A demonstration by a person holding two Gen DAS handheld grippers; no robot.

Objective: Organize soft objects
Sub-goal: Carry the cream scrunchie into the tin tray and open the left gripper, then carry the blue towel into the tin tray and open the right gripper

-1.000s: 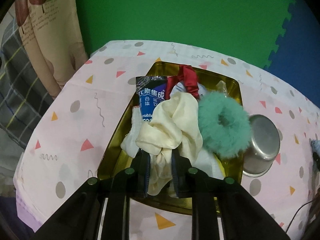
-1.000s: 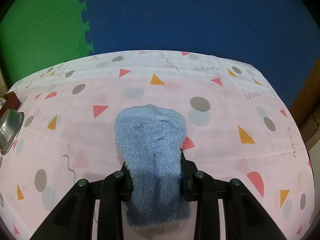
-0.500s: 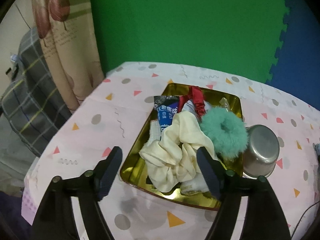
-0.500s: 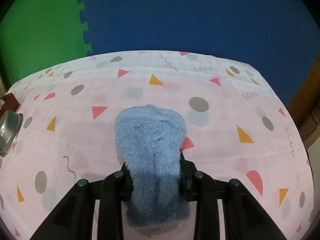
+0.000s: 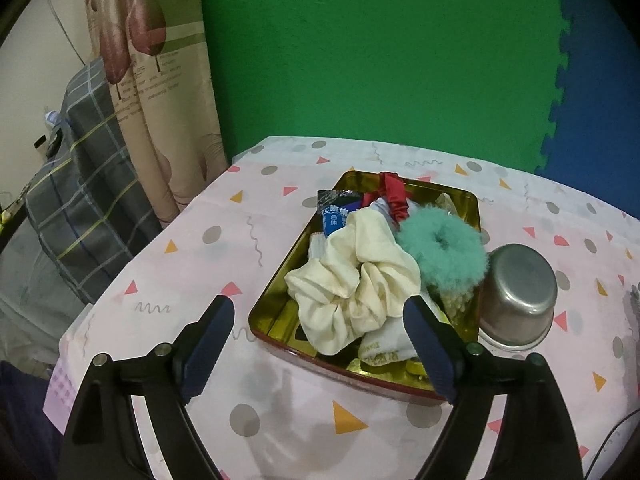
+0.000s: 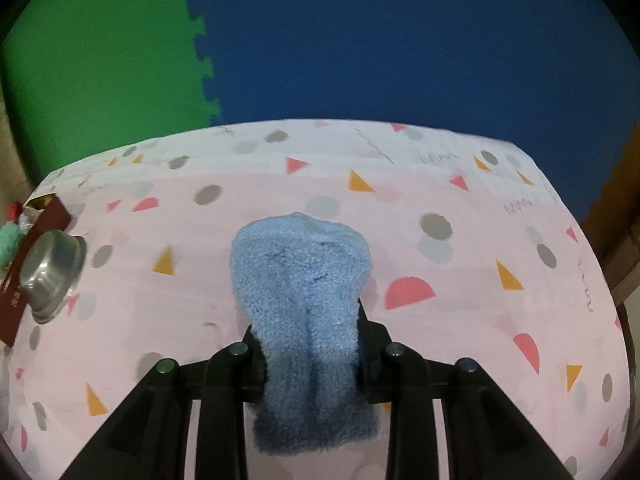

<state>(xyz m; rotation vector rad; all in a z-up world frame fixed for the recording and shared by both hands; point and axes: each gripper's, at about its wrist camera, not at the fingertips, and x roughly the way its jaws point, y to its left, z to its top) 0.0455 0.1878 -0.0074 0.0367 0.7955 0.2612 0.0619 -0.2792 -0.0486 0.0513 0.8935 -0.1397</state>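
A gold tin tray [image 5: 276,294] on the patterned tablecloth holds a cream scrunchie [image 5: 352,280], a fluffy teal scrunchie [image 5: 442,246], a red scrunchie [image 5: 394,194], a white sock [image 5: 386,346] and a blue packet [image 5: 336,214]. My left gripper [image 5: 318,312] hovers in front of the tray with its jaws still opening and nothing between them. In the right wrist view my right gripper [image 6: 306,330] is closing tighter on a fuzzy light-blue sock [image 6: 300,276], which is lifted off the cloth; its toe end points away from me.
An upturned steel bowl [image 5: 518,292] sits right of the tray, seen also as the steel bowl [image 6: 50,276] at the left edge of the right wrist view. A curtain [image 5: 156,92] and plaid bedding [image 5: 76,184] lie left of the table. Green and blue foam mats cover the floor beyond.
My left gripper let go of the cream scrunchie, which now lies in the tray, opened wide and drew back and up. The right gripper rose with the blue sock.
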